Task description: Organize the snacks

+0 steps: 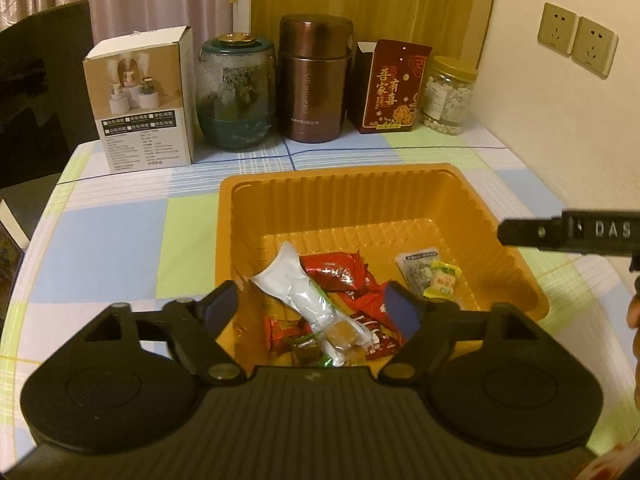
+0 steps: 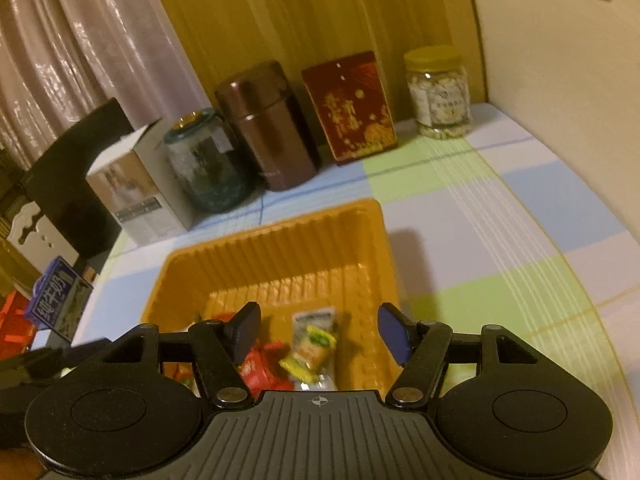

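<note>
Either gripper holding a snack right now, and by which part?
Nothing is held. The left gripper and right gripper both stand open above the orange tray, pads clear of the snacks lying inside.

Snacks [image 1: 320,304] in tray [image 1: 344,188], containers [image 1: 314,80] behind

Both views are lit dimly by warm, yellowish indoor light — colours are tinted amber throughout. Soft glare is seen on the pale pleated curtain [image 2: 80,40] and on the brown metal canister [image 1: 314,80]. A shadow is cast on the checked tablecloth [image 2: 520,216] beside the orange ribbed plastic tray [image 2: 280,248]. The right wrist view is smeared by motion blur; straight lines are bent at the fisheye edges — corners are vignetted black.
</note>
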Demonstrator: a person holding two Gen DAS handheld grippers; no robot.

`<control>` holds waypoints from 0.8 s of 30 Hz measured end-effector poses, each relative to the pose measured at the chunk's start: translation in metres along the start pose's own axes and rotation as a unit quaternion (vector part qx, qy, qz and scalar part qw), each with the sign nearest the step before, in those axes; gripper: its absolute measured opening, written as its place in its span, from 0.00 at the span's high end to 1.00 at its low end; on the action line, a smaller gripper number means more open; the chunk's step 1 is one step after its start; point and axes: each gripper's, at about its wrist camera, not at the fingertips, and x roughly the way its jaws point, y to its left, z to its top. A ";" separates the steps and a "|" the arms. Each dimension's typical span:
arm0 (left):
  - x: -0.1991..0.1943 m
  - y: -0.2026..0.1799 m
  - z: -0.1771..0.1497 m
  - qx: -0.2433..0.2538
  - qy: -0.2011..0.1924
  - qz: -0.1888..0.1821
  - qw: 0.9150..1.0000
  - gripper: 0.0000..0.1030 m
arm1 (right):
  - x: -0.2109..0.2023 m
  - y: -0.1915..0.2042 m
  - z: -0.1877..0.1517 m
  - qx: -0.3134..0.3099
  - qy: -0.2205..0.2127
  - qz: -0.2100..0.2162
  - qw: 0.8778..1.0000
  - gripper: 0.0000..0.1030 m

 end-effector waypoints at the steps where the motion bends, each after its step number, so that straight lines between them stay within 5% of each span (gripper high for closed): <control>1: -0.002 -0.001 0.000 0.001 -0.001 0.003 1.000 0.16 | -0.001 -0.001 -0.002 0.000 0.002 -0.002 1.000 0.37; 13: -0.042 -0.011 -0.010 -0.009 -0.016 0.011 1.000 0.01 | -0.033 0.004 -0.019 -0.007 0.024 -0.015 1.000 0.37; 18: -0.067 -0.013 -0.017 -0.023 -0.028 0.010 0.999 0.01 | -0.057 0.011 -0.025 -0.024 0.018 -0.020 0.999 0.22; 24: -0.100 -0.019 -0.032 -0.037 -0.026 0.025 0.999 0.00 | -0.081 0.019 -0.038 -0.033 0.018 -0.026 0.999 0.20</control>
